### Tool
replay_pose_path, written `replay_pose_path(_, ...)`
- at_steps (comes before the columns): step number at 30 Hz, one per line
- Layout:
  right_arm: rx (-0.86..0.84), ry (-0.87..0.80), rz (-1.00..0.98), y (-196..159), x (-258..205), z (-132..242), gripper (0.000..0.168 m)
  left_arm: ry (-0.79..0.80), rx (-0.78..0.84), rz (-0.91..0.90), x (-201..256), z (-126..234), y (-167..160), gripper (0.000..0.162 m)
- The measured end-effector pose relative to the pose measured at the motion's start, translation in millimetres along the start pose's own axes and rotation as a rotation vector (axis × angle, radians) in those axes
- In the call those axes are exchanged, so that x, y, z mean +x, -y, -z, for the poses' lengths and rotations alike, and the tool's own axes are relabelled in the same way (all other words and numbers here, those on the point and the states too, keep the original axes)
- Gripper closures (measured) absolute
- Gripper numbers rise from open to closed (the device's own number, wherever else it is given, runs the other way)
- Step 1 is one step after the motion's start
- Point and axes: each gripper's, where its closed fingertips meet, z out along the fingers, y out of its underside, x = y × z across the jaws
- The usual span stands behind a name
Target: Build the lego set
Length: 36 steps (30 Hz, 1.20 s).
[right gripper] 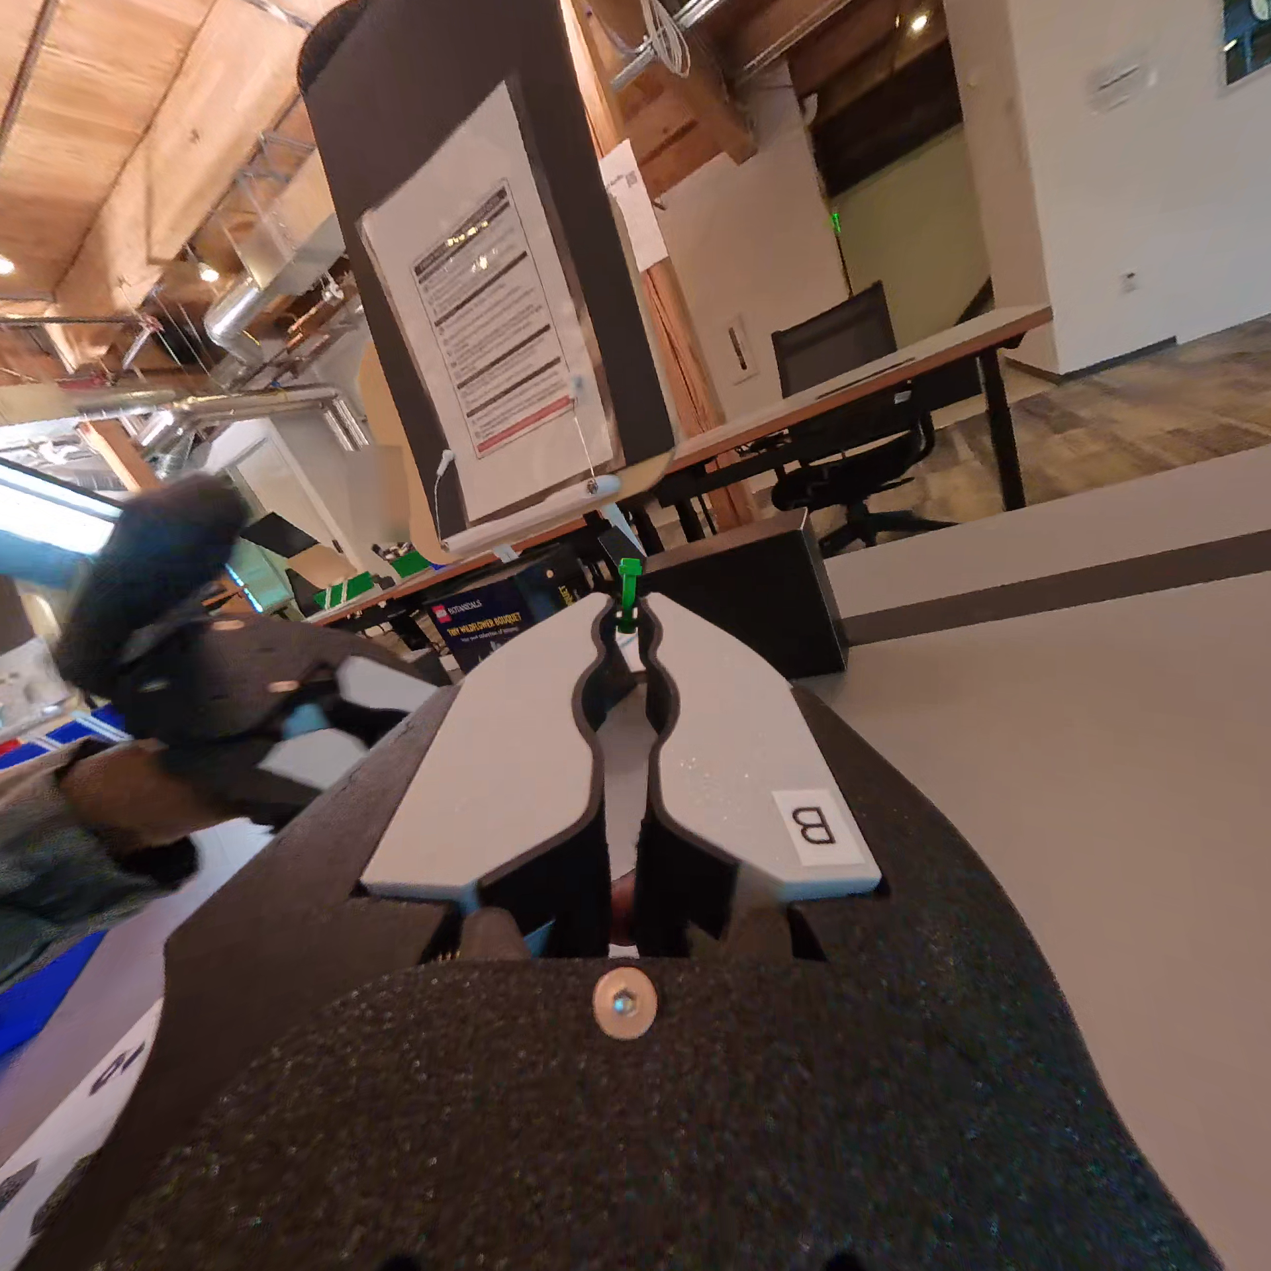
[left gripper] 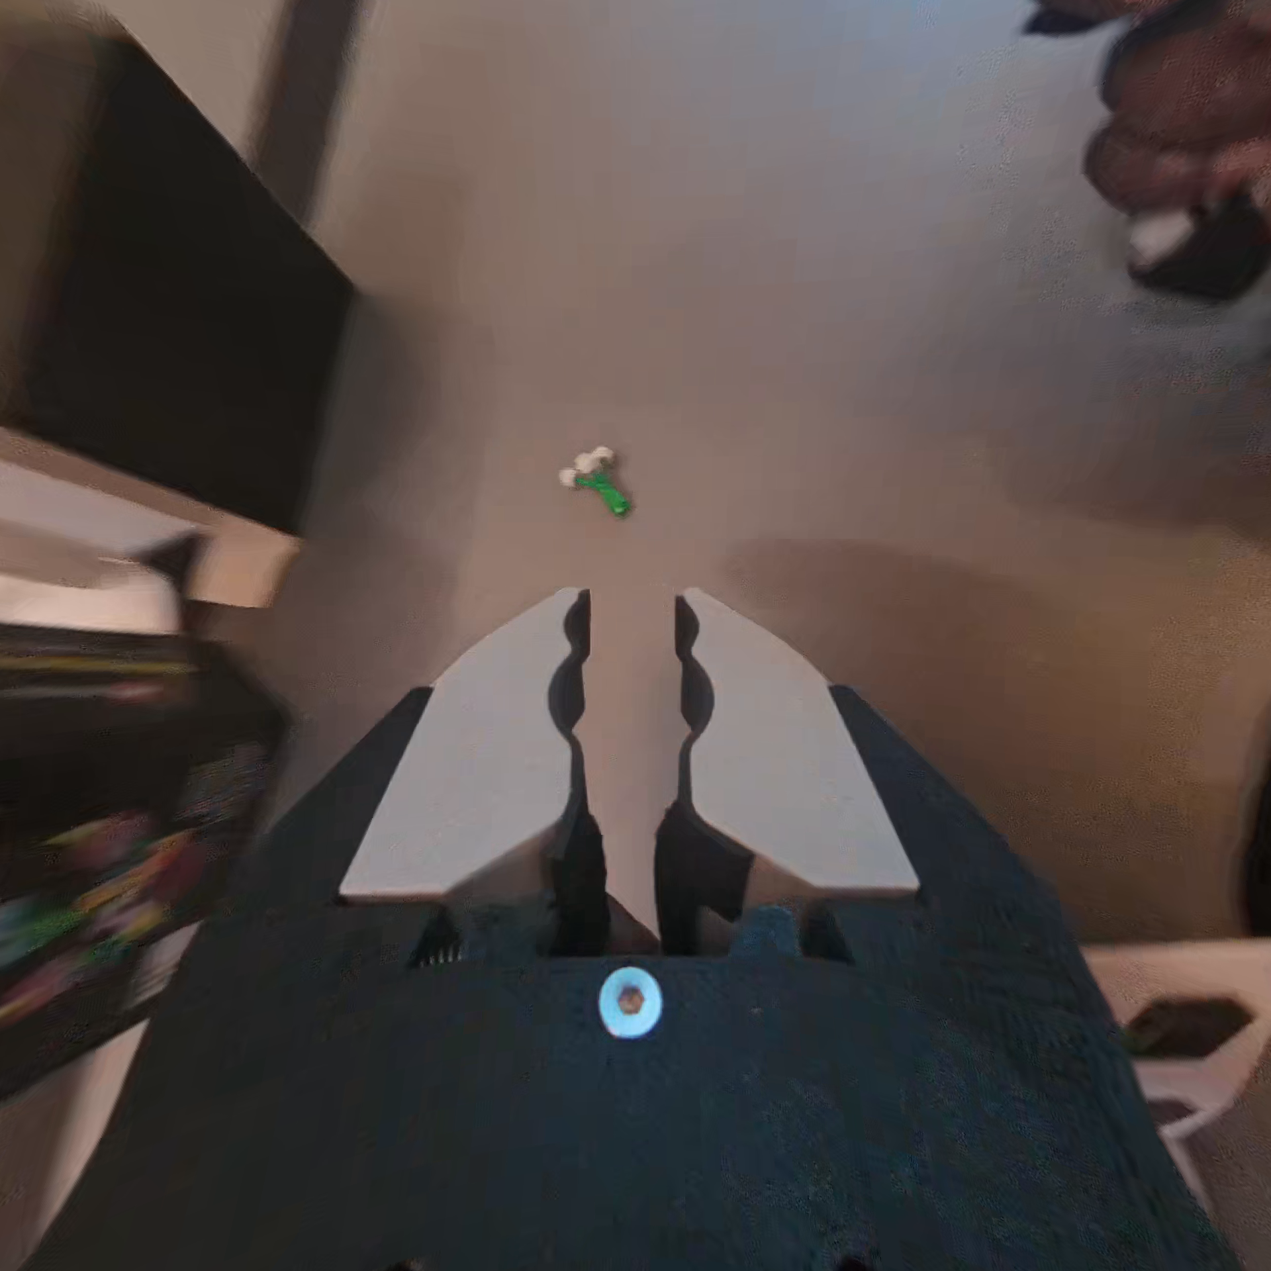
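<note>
In the left wrist view a small green stem piece with white flower buds (left gripper: 597, 480) lies on the grey table, a short way ahead of my left gripper (left gripper: 633, 595). That gripper hangs above the table with its jaws slightly apart and nothing between them. In the right wrist view my right gripper (right gripper: 629, 602) is shut on a thin green Lego stem piece (right gripper: 628, 593), which stands upright out of the fingertips. The left gripper and the gloved hand holding it (right gripper: 206, 660) show blurred at the left of that view.
A black box (left gripper: 172, 289) stands at the left of the table, and a dark Lego set box (right gripper: 495, 622) beside it. A white tray with dark parts (left gripper: 1183, 1031) lies at the lower right. A black stand with a printed sheet (right gripper: 488, 309) rises behind the table.
</note>
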Motion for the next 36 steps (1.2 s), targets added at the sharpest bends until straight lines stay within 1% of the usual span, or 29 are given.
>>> replay_pose_path(1, -0.012, 0.003, -0.003, -1.9, -0.5, -1.4, 0.163, -0.083, -0.046, 0.093, 1.0, -17.1, -0.9, 0.136)
replay_pose_path(2, -0.021, 0.006, -0.004, -3.0, -1.4, -2.4, 0.163, -0.117, -0.066, 0.189, -3.3, -30.8, 1.4, 0.139)
replay_pose_path(4, -0.029, -0.001, 0.0, -2.8, -1.0, -2.7, 0.163, -0.164, -0.068, 0.342, -7.8, -49.5, 8.9, 0.14)
replay_pose_path(5, -0.029, -0.003, 0.002, -2.0, -1.0, -2.6, 0.163, -0.163, -0.077, 0.383, -10.5, -55.8, 10.7, 0.14)
replay_pose_path(11, -0.035, 0.005, 0.021, 0.6, -6.0, -3.4, 0.163, -0.087, -0.195, 0.362, -18.2, -72.2, 6.6, 0.138)
replay_pose_path(13, -0.035, 0.007, 0.022, 0.9, -6.9, -3.3, 0.163, -0.096, -0.218, 0.367, -15.6, -76.3, 5.1, 0.138)
replay_pose_path(16, -0.027, 0.009, 0.02, 2.7, -7.4, -2.5, 0.163, -0.06, -0.215, 0.34, -18.5, -81.3, 5.2, 0.144)
replay_pose_path(20, -0.03, 0.005, 0.03, 2.2, -6.6, -2.0, 0.163, -0.06, -0.209, 0.292, -16.4, -80.7, 3.7, 0.155)
replay_pose_path(21, -0.033, 0.007, 0.031, 1.6, -7.2, -2.1, 0.163, -0.064, -0.187, 0.298, -16.3, -78.2, 3.8, 0.155)
replay_pose_path(23, -0.04, 0.019, 0.033, 0.5, -9.9, -3.1, 0.163, -0.085, -0.059, 0.346, -16.5, -63.8, 14.3, 0.155)
replay_pose_path(25, -0.048, 0.037, 0.036, -1.0, -14.3, -4.5, 0.163, -0.142, 0.158, 0.399, -14.5, -32.6, 35.3, 0.155)
replay_pose_path(27, -0.058, 0.056, 0.043, -3.2, -19.8, -6.0, 0.163, -0.214, 0.432, 0.463, -12.0, 16.0, 56.4, 0.155)
replay_pose_path(29, -0.072, 0.086, 0.046, -6.3, -27.5, -8.2, 0.163, -0.285, 0.749, 0.55, -11.8, 77.9, 68.7, 0.155)
replay_pose_path(31, -0.098, 0.161, 0.02, -11.5, -43.9, -12.3, 0.163, -0.367, 1.04, 0.641, -12.2, 141.0, 63.4, 0.155)
replay_pose_path(33, -0.147, 0.269, 0.0, -20.3, -70.7, -16.4, 0.163, -0.405, 1.255, 0.723, -14.1, 189.2, 41.0, 0.155)
replay_pose_path(34, -0.183, 0.329, 0.005, -26.8, -87.0, -17.9, 0.163, -0.409, 1.323, 0.751, -13.6, 205.2, 26.6, 0.155)
replay_pose_path(36, -0.274, 0.468, 0.029, -44.4, -125.1, -18.2, 0.163, -0.395, 1.4, 0.779, -9.0, 224.6, -1.4, 0.155)
